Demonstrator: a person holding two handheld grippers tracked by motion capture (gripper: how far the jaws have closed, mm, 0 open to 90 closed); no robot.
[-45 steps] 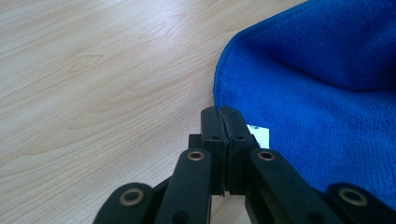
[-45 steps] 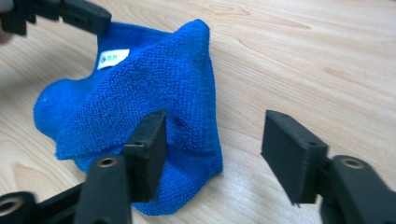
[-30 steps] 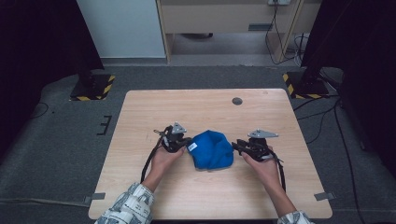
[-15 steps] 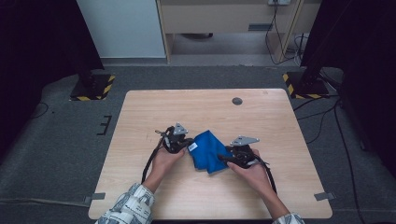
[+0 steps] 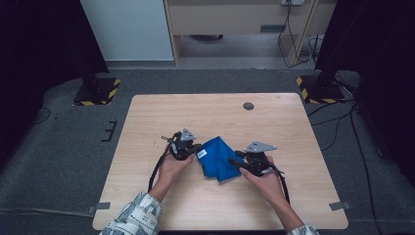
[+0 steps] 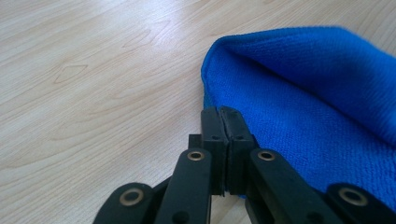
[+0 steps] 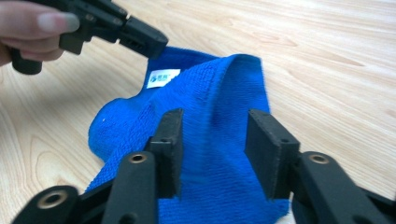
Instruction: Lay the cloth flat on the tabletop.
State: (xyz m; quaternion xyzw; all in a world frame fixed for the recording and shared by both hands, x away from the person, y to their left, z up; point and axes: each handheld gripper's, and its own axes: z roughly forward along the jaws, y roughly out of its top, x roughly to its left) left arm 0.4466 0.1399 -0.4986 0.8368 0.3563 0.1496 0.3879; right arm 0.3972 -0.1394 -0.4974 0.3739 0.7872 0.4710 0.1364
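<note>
A blue cloth (image 5: 218, 159) lies folded on the wooden table (image 5: 195, 112), a white label (image 5: 201, 153) at its left corner. My left gripper (image 5: 196, 151) is at that corner, jaws shut on the cloth's edge (image 6: 303, 107); in the left gripper view its tips (image 6: 220, 112) meet the hem. From the right gripper view the left gripper (image 7: 149, 42) nips the cloth above the label (image 7: 162, 78). My right gripper (image 5: 235, 164) is at the cloth's right side. Its jaws have just been closing and stand apart (image 7: 215, 140) around a raised fold (image 7: 215, 93), pads not pressing it.
A dark round plug (image 5: 248, 105) sits in the table near its far edge. Black stands with yellow-black striped feet (image 5: 98, 90) (image 5: 318, 88) are on the floor beyond the far corners. Bare wood lies on every side of the cloth.
The right gripper has moved left toward the left one. The cloth went from a rounded mound to a narrower, flatter fold. The left gripper has stayed put.
</note>
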